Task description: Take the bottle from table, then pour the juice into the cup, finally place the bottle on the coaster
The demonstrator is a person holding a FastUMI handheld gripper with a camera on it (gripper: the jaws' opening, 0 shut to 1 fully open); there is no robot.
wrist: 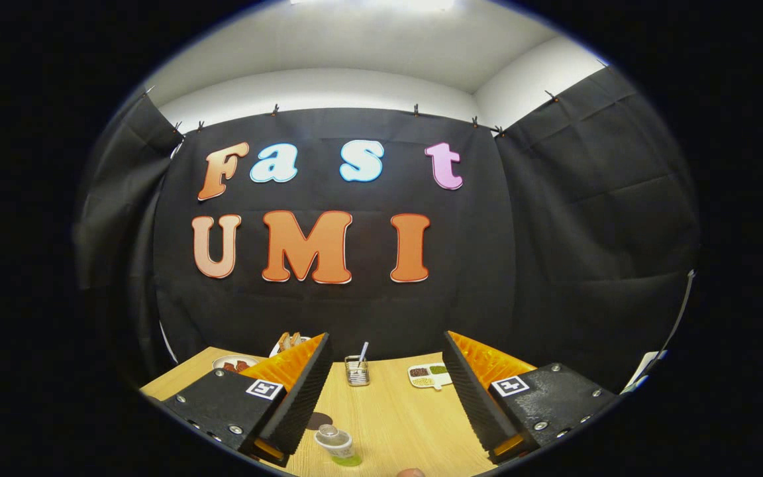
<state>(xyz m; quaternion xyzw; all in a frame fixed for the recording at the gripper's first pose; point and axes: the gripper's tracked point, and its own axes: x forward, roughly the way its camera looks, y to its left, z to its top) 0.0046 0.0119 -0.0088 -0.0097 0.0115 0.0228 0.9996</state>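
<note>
1. Tongs: wide open, nothing between the 2 fingers, nothing gripped. Both fingers black w/ ribbed inner faces, orange backing, 1 square marker tag on top of each.
2. Tongs are held up above the worktop, looking fwd along it toward the booth's black cloth wall.
3. Worktop: light wood grain, runs from under the fingers to the foot of the wall.
4. Bottle: small, clear, green juice in lower part, clear cap on top. Stands upright on the worktop, below the tongs, close by the left finger's inner face, not touching it as far as I can tell.
5. Coaster: dark round patch on the worktop just beside the bottle, left and slightly beyond it, partly hidden by the left finger. Bottle is not on it.
6. Metal holder: small wire-type rack w/ a thin pale stick in it, well beyond the fingertips, seen in the gap between them, near the wall.
7. Sectioned tray: white, several compartments w/ dark and greenish contents, right of the metal holder, next to the right finger.
8. 2 plates at far left: 1 w/ reddish pieces, 1 w/ brownish pieces, both partly behind the left finger.
9. A small rounded pale bit shows at the near worktop edge; can't tell what it is.
</note>
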